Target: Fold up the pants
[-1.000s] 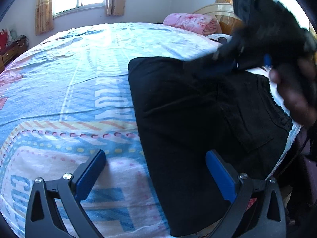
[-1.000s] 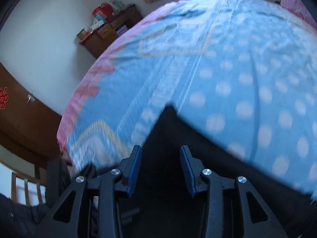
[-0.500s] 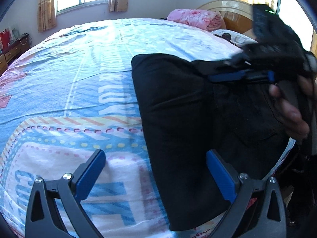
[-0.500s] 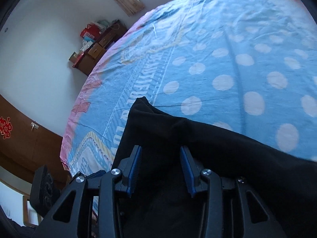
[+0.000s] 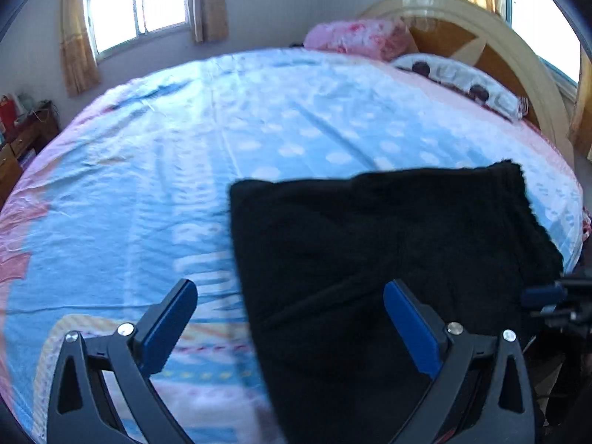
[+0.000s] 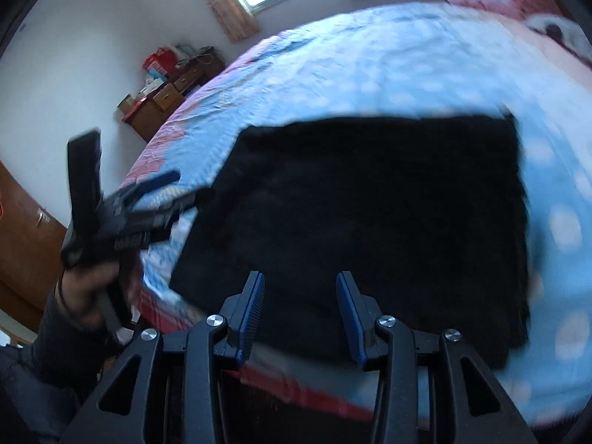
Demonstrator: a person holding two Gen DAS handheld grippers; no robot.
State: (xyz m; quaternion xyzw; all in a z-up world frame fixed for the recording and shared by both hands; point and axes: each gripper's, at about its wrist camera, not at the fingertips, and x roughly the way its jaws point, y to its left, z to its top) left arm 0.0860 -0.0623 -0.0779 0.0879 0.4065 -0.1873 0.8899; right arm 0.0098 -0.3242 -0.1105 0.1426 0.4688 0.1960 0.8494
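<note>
From the left wrist, the black pants [image 5: 388,251] lie folded into a flat block on the blue spotted bedsheet [image 5: 185,185], close to the near right edge of the bed. The left gripper [image 5: 290,327] hangs above them with its jaws spread wide and nothing between them: one blue pad is over the sheet, the other over the dark cloth. At the far right edge the tip of the right gripper [image 5: 544,294] just pokes into view. A pink pillow [image 5: 355,39] sits by the wooden headboard [image 5: 481,33], and a window [image 5: 137,3] glows behind.

From the right wrist, the same pants [image 6: 370,222] fill the middle as a dark rectangle on the sheet [image 6: 370,66]. The right gripper [image 6: 299,314] is partly open above their near edge, gripping nothing. To the left, a hand [image 6: 88,288] in a dark sleeve holds the left gripper [image 6: 166,192], blurred, beside the pants' left side. A wooden dresser [image 6: 162,100] stands against the wall.
</note>
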